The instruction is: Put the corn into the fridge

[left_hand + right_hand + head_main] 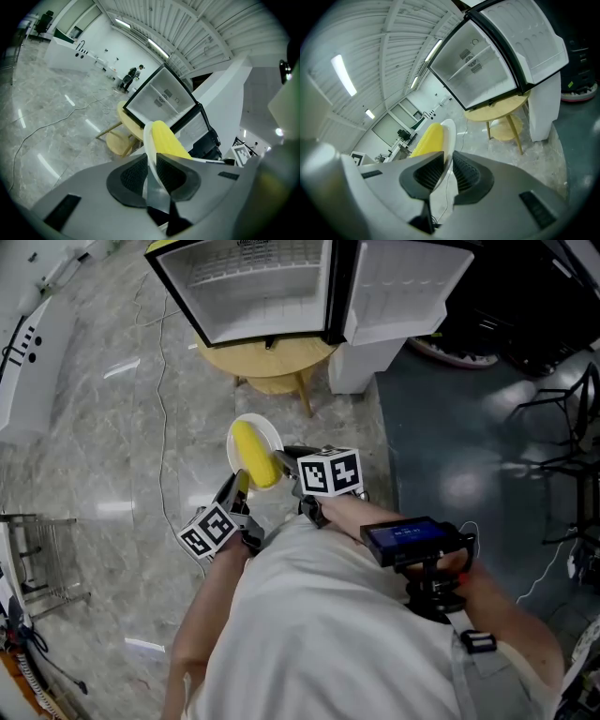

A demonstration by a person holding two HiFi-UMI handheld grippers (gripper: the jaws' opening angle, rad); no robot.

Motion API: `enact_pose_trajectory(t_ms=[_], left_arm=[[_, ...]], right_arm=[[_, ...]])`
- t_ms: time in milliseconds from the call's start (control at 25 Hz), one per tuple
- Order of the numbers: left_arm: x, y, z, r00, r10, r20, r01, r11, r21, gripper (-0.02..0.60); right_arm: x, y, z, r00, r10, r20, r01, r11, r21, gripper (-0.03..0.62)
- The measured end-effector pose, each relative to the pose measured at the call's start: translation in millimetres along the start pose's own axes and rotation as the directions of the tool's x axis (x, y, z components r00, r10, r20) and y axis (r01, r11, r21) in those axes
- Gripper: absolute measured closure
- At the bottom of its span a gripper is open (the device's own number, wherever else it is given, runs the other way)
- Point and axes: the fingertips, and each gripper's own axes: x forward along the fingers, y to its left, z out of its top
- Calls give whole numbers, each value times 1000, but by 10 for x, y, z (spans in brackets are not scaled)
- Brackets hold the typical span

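Resting loose on a white plate, the corn is held in the air above the floor, well short of the open fridge, which is set on a round wooden desk. Nothing is seen to restrain the cob; it is merely laid across the plate, and the plate alone is gripped. The left tongs are closed on the near-left rim and the right tongs on the rim at the other side, each pinch being taken on a thin, smooth edge. Should the two grips be raised unevenly, the plate would likely be tilted and the cob sent off it (a round cob is easily set rolling). A slip at either rim could be expected to drop the plate altogether. A cable is laid over the floor beside the approach, by which a foot might be caught. The fridge door is swung wide, and the plate could be knocked against it at entry.
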Motion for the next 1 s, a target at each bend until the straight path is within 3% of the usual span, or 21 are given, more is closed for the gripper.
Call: enact_pose_trajectory(t_ms=[1000], left_arm=[[-26, 96, -24, 1000, 18, 7, -18, 1000, 4, 523]], right_arm=[[55, 0, -64, 1000, 4, -22, -4, 1000, 1, 530]])
